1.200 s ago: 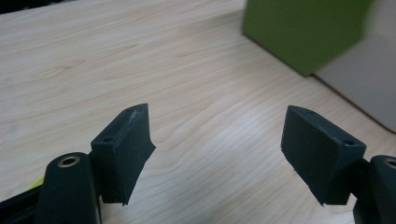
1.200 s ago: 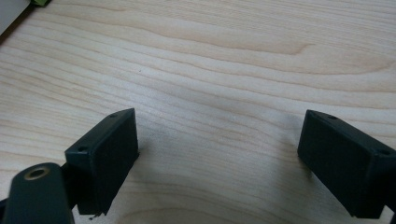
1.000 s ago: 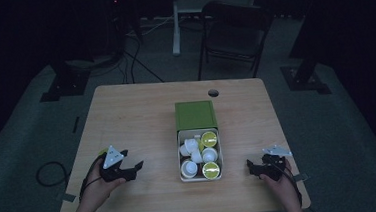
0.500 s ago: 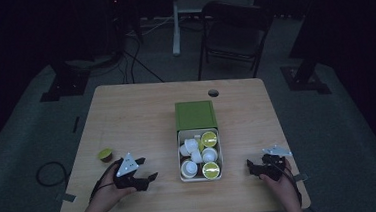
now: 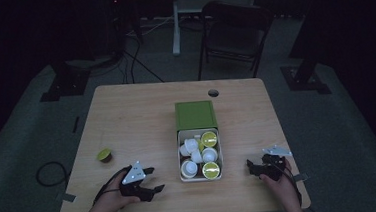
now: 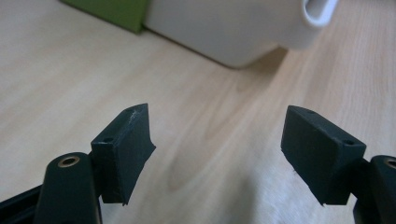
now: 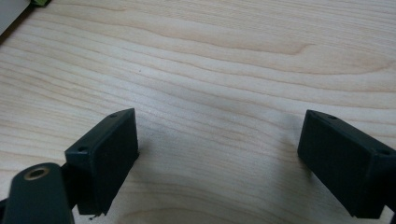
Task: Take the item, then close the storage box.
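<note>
A white rectangular tray (image 5: pixel 180 151) with rounded corners stood near the middle of the desk (image 5: pixel 136 114), its green lid (image 5: pixel 195 115) lying flat against its far end. Inside it lay a loose heap of small coffee capsules (image 5: pixel 200 154), some showing white plastic bodies, others round yellow-green foil tops. One more capsule (image 5: pixel 104 155), with a yellow-green top, sat alone on the desk's left part, well apart from the tray.

The left tool (image 5: pixel 148 181) rested low near the front edge, between that lone capsule and the tray, pointing toward the tray. Its two black, blocky jaws stood apart with bare wood between them and held nothing; in the left gripper view (image 6: pixel 217 154) the tray's smooth white wall (image 6: pixel 233 28) and a strip of green lid (image 6: pixel 112 11) lay just ahead. The right tool (image 5: pixel 254 167) lay near the front right corner, its jaws likewise spread and empty (image 7: pixel 217 158) over plain wood grain.

The desk was pale laminate with a light wood pattern and a round cable hole (image 5: pixel 213 92) near its far edge. The room was dark, with grey carpet, a folding chair (image 5: pixel 231 38) behind the desk and cables trailing over the floor.

Compared with a second earlier, the left hand (image 5: pixel 113 196) had shifted from the lone capsule's spot toward the tray, leaving the capsule uncovered on the desk, while the right hand (image 5: pixel 276 177) had kept its place.
</note>
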Demonstrator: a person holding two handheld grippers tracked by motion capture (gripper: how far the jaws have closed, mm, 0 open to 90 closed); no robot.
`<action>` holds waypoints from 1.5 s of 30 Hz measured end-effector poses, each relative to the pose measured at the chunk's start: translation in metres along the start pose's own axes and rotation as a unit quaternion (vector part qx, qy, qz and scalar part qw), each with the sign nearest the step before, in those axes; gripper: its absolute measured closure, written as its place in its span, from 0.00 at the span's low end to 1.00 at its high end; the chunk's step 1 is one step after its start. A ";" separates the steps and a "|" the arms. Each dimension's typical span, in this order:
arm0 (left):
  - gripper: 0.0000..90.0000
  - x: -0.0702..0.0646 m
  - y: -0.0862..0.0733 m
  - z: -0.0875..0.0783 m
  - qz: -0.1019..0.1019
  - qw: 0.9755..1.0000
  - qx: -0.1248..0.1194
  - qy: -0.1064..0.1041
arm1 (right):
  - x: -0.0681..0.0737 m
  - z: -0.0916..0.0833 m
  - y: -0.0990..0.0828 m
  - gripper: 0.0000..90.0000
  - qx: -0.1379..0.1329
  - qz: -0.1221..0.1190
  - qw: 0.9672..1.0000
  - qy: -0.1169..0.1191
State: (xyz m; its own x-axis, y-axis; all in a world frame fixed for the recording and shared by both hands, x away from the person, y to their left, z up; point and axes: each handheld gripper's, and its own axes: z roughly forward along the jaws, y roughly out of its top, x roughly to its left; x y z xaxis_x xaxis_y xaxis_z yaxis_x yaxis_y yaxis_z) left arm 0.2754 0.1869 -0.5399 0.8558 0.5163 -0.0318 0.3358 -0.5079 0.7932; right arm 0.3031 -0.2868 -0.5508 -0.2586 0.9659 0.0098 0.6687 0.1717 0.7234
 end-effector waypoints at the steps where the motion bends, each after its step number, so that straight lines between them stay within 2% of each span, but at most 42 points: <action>1: 0.28 -0.001 -0.002 0.001 0.006 1.000 0.007 0.003 | 0.000 0.000 0.000 0.13 0.000 0.000 1.000 0.000; 3: 0.28 -0.003 -0.003 0.003 0.008 1.000 0.024 0.002 | 0.000 0.000 0.000 0.13 0.000 0.000 1.000 0.000; 6: 0.28 -0.004 -0.002 0.003 0.013 1.000 0.022 0.003 | 0.000 0.000 0.000 0.13 0.000 0.000 1.000 0.000; 8: 0.28 -0.004 -0.003 0.004 0.015 0.999 0.035 0.011 | 0.000 0.000 0.000 0.13 0.000 0.000 1.000 0.000; 12: 0.28 -0.006 -0.002 0.006 0.029 0.998 0.058 0.013 | 0.000 0.000 0.000 0.13 0.000 0.000 1.000 0.000; 21: 0.24 -0.009 -0.001 0.009 0.011 0.998 0.061 0.021 | 0.000 0.000 0.000 0.13 0.000 0.000 1.000 0.000; 27: 0.13 -0.014 0.001 0.013 0.009 0.997 0.072 0.025 | 0.000 0.000 0.000 0.13 0.000 0.000 1.000 0.001; 40: 0.11 -0.014 0.002 0.014 0.010 0.997 0.073 0.023 | 0.000 0.000 0.000 0.13 0.000 -0.001 1.000 0.003; 45: 0.11 -0.015 0.002 0.014 0.008 0.997 0.073 0.026 | 0.000 -0.002 -0.001 0.13 -0.003 0.004 1.000 0.012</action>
State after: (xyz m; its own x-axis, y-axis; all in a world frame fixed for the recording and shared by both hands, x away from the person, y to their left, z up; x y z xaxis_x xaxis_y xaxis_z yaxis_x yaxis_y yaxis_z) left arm 0.2688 0.1680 -0.5465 0.8413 0.5403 0.0155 0.3787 -0.6096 0.6964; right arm 0.3012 -0.2874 -0.5503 -0.2705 0.9622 0.0327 0.6663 0.1626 0.7278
